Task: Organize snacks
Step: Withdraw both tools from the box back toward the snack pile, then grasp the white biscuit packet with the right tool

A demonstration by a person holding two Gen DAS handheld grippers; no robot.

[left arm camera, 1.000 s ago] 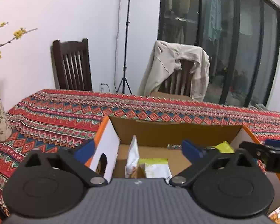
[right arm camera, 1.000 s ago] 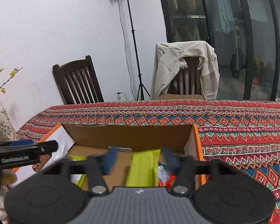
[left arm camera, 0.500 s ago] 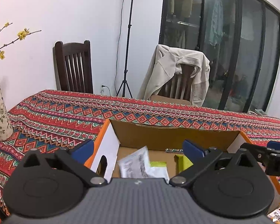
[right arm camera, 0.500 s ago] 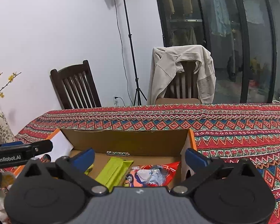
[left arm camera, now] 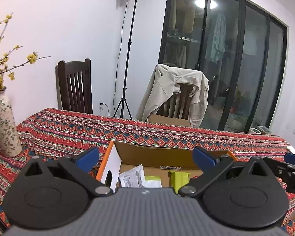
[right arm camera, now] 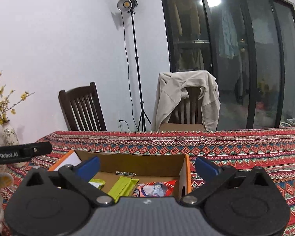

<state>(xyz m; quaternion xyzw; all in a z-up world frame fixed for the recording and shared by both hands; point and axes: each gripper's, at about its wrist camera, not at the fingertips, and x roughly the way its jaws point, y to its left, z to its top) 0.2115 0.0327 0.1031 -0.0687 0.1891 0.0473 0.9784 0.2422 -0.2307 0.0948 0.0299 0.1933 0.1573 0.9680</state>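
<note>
**Snacks in the box, both grippers wide and empty**

Patterned red tablecloth [left arm camera: 72,133], woven zigzag bands, covers the table. Open cardboard box [right arm camera: 139,162] sits on it: brown corrugated walls, orange outside, white flap on its left end.

Contents, right wrist view: lime-green flat packet [right arm camera: 123,184] lying at a slant mid-box, red crinkly foil bag [right arm camera: 157,186] against the right wall, small green-white pack [right arm camera: 97,182] at left. Left wrist view adds a white printed sachet [left arm camera: 132,177] leaning near the left wall.

Left gripper [left arm camera: 145,156]: blue pads spread wide, nothing between them. Right gripper [right arm camera: 147,165]: same, fully spread, empty, box below and ahead.

Versus a second ago: right jaws were narrow around the green packet, which stood upright; now it lies flat in the box. White sachet also stood upright, now tipped over. Both views sit higher and further back from the box.

Background: two dark slatted wooden chairs, beige jacket [right arm camera: 186,96] draped over one, light stand [right arm camera: 136,68], floral ceramic vase [left arm camera: 5,125].
</note>
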